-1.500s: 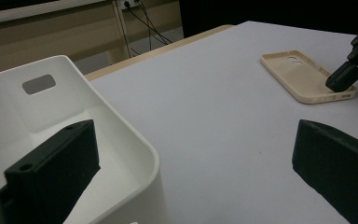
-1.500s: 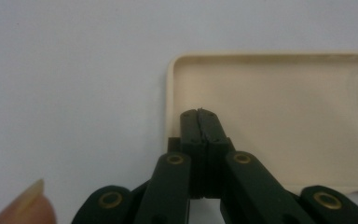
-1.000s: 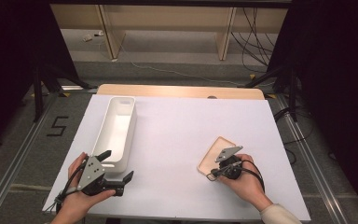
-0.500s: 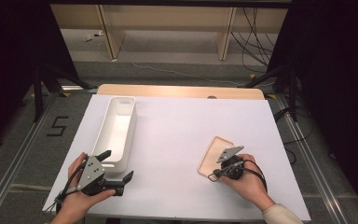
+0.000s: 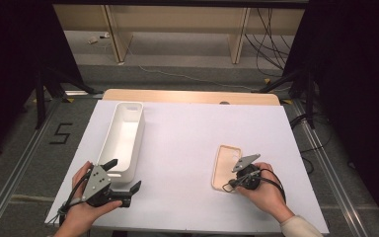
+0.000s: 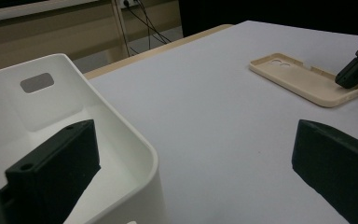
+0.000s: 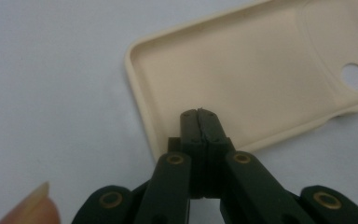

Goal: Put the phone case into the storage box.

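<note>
Right gripper (image 5: 233, 183) pressed together over the near edge of the beige phone case (image 5: 226, 165) lying on the white worktop (image 5: 187, 143), unmoved since a second ago, so likely a settled pinch before lifting. Left gripper (image 6: 191, 172) spread wide, straddling the white bin's (image 6: 121, 135) near rim. Closed tips (image 7: 200, 122) at case wall, rim seemingly nipped.

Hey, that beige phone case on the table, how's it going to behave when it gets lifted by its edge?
The phone case is a thin, hollow shell, so probably light and somewhat bendy. It lies flat, open side up, so rolling or tipping seems unlikely. Its matte surface should resist slipping.
</note>
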